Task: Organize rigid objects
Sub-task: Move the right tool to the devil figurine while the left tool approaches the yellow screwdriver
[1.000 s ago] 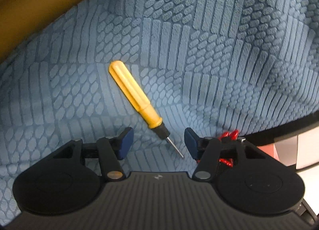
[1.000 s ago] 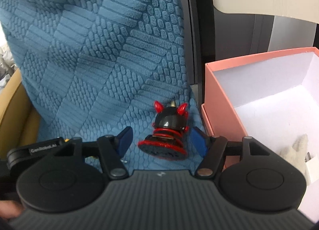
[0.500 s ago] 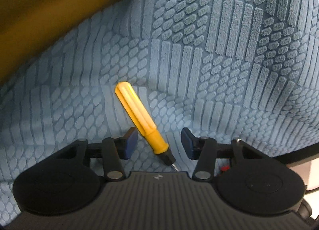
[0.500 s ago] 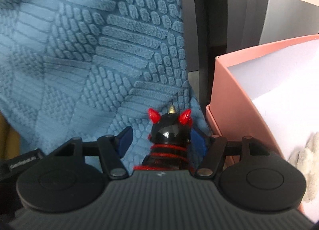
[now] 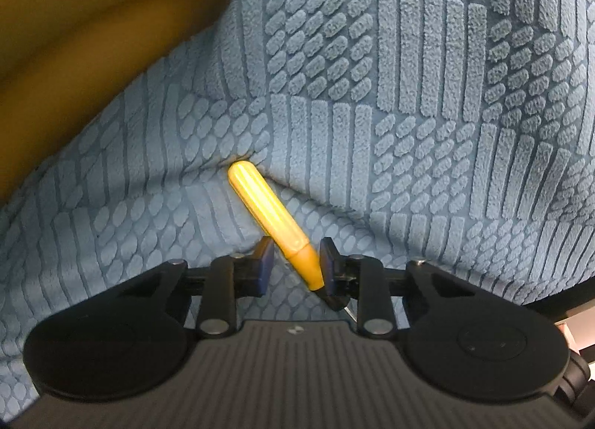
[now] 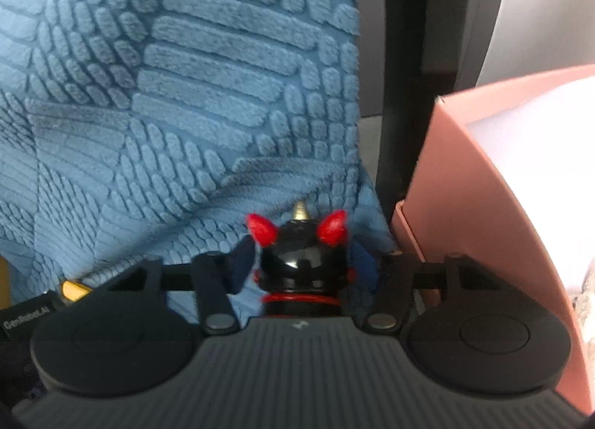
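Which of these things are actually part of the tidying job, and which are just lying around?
Part of the job:
- yellow screwdriver, between the left gripper fingers
- black horned figurine, between the right gripper fingers
- pink box, probably where they go

Just there:
- blue textured blanket
- fluffy white item inside the box

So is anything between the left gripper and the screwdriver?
Nothing visible. The screwdriver already lies between the left gripper fingers on the blue blanket, its handle touching one pad.
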Available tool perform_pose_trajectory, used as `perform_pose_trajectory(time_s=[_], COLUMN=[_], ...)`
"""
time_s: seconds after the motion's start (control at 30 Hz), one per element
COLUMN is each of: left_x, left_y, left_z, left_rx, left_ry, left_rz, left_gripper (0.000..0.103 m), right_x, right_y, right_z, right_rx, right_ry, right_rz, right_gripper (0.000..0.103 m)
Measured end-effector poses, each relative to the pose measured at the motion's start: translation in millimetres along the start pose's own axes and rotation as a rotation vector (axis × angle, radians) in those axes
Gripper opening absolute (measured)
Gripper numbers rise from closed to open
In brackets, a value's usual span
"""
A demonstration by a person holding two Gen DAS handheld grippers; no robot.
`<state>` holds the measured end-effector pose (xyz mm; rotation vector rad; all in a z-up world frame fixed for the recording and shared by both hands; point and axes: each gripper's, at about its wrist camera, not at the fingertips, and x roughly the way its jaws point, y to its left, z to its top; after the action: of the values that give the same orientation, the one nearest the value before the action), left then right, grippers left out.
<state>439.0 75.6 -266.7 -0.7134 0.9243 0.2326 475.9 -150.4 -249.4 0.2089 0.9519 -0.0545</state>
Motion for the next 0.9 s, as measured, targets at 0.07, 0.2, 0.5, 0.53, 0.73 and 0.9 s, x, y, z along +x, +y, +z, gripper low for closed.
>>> perform_pose_trajectory(time_s=[0.07, 0.2, 0.5, 0.53, 0.73, 0.9], left_x=[-5, -12, -43, -46, -47, -47], left_y=[4, 4, 6, 9, 24, 24], left_z=[-3, -8, -12, -12, -8, -8], left_rx=[0.011, 0.061, 0.065, 0.051, -0.021, -0.046], left_ry=[-0.001, 0.001, -0.009, -0.004, 0.046, 0.056], left_rz=[-0.006, -0.022, -0.109, -0.123, -0.184, -0.184], left_gripper=[0.029, 0.02, 0.005, 0.005, 0.005, 0.005], right_x=[-2, -15, -51, -52, -57, -60], right_y=[-6, -12, -8, -5, 6, 10], right_z=[-1, -5, -28, -30, -42, -37], right_rx=[0.003, -0.035, -0.153, -0.166, -0.272, -0.335], right_ry=[-0.001, -0.023, -0.08, -0.083, -0.114, -0.182], right_rz=[0.014, 0.04, 0.075, 0.081, 0.129, 0.166], right_gripper=[0.055, 0.055, 0.054, 0.054, 0.054, 0.054])
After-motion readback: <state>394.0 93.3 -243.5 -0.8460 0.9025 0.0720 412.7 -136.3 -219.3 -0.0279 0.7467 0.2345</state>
